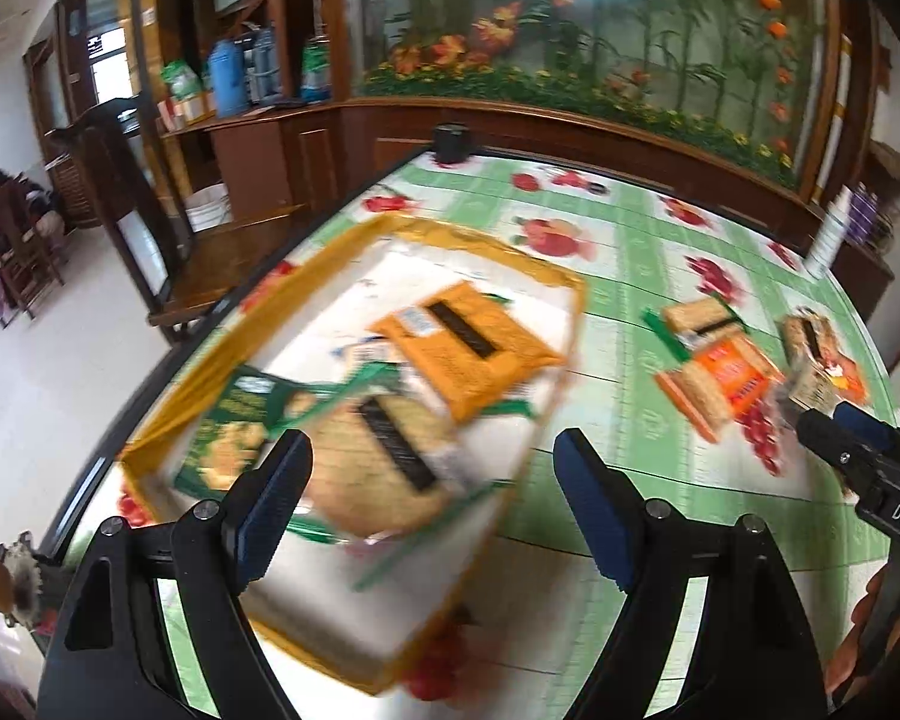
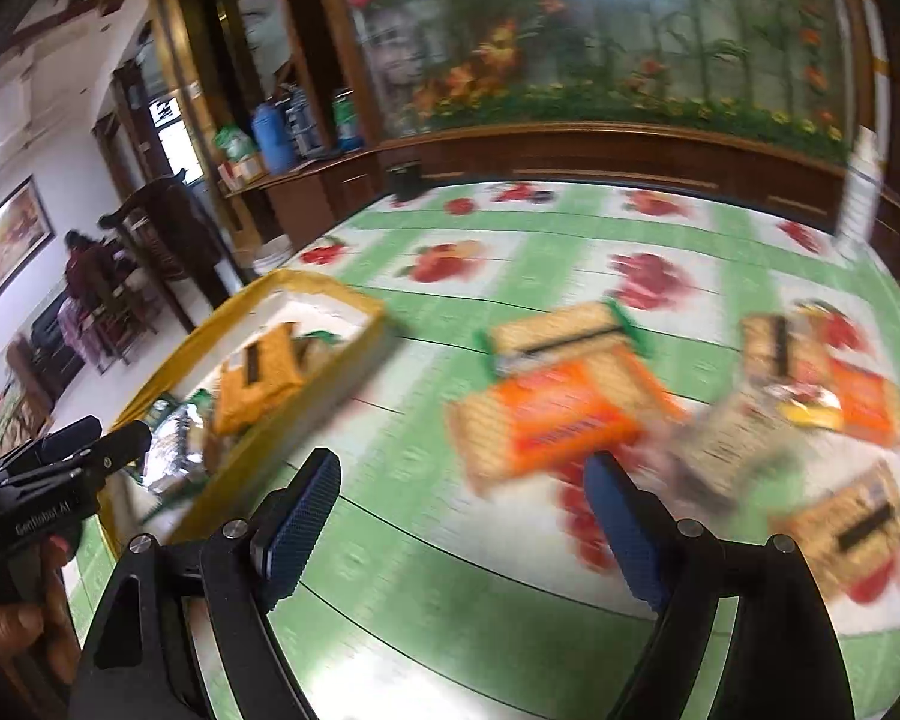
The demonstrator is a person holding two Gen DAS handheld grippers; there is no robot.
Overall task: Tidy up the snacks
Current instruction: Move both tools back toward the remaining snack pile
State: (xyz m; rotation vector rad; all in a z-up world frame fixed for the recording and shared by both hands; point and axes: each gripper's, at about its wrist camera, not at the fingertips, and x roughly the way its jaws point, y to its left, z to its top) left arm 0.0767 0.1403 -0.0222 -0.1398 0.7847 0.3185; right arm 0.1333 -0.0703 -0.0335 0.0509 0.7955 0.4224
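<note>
Tray (image 1: 210, 354) holds three snack packs (image 1: 468, 354); both hand-held grippers (image 1: 432, 474) (image 2: 468, 486) apart (empty).

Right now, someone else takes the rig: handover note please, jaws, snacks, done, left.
Left gripper: jaws open, nothing between them, over the yellow-rimmed tray.
Right gripper: jaws open, nothing between them, over the green fruit-print tablecloth just short of the loose snacks.
Done: several packets lie in the tray, among them an orange packet, a round cracker pack and a green packet.
Left: at least four packs on the cloth, including the orange-label cracker pack, the green-edged cracker pack behind it, and more to the right. Frames are blurred, so counts are rough.
</note>
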